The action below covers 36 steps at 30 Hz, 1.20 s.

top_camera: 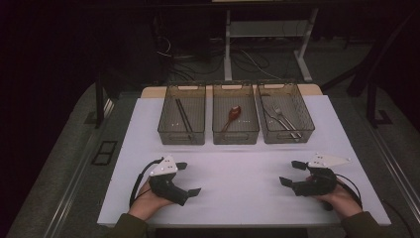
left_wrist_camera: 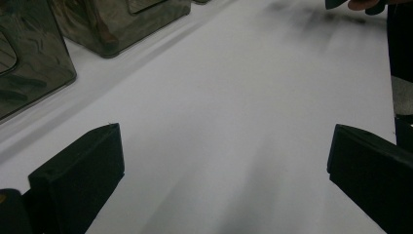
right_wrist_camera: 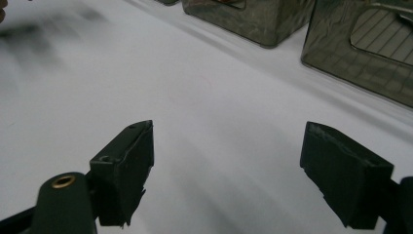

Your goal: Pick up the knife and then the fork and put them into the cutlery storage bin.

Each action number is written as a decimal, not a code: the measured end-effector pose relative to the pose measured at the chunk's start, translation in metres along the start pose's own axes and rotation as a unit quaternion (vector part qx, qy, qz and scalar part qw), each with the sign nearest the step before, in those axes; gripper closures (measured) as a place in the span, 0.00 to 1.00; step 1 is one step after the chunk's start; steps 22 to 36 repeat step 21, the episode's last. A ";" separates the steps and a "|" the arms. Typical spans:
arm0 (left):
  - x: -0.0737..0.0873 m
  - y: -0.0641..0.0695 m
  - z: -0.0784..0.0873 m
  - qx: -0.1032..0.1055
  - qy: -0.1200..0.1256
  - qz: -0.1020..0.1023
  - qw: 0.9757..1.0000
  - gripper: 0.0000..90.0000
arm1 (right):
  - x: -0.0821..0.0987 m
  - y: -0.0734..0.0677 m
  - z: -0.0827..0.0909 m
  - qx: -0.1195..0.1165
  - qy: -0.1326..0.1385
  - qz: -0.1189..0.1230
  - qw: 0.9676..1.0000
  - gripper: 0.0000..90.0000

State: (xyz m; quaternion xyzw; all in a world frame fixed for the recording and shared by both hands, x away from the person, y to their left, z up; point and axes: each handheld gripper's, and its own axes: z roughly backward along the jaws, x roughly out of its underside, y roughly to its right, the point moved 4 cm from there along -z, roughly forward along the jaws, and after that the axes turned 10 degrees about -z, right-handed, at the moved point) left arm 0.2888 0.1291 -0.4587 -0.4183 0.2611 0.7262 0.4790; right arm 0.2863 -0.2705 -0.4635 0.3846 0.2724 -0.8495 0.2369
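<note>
Left hand-held gripper (top_camera: 187, 178) rests on the white worktop (top_camera: 237, 173), jaws spread wide and empty. Beyond stand three clear bins: left bin (top_camera: 182, 130) with chopsticks (top_camera: 183, 115), middle bin (top_camera: 236, 131) with a spoon (top_camera: 233, 115), right bin (top_camera: 303, 121) with forks (top_camera: 282, 119). Right hand-held gripper (top_camera: 292, 173) rests likewise, jaws apart, empty.

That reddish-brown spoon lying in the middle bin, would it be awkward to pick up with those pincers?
Probably a little. The spoon looks thin and stiff, lying low in the middle bin, so jaws would have to reach down between the walls. Its rounded bowl may rock or slide when nudged. It seems light, so it would likely lift easily once pinched.
</note>
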 end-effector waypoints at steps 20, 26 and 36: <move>0.000 0.000 0.001 -0.002 -0.006 -0.003 1.000 0.00 | 0.006 -0.001 0.001 0.002 -0.010 0.009 1.000 0.20; 0.000 0.000 0.001 -0.002 -0.006 -0.003 1.000 0.00 | 0.005 -0.001 0.001 0.002 -0.010 0.009 1.000 0.20; 0.000 0.000 0.001 -0.002 -0.006 -0.003 1.000 0.00 | 0.005 -0.001 0.001 0.002 -0.010 0.009 1.000 0.20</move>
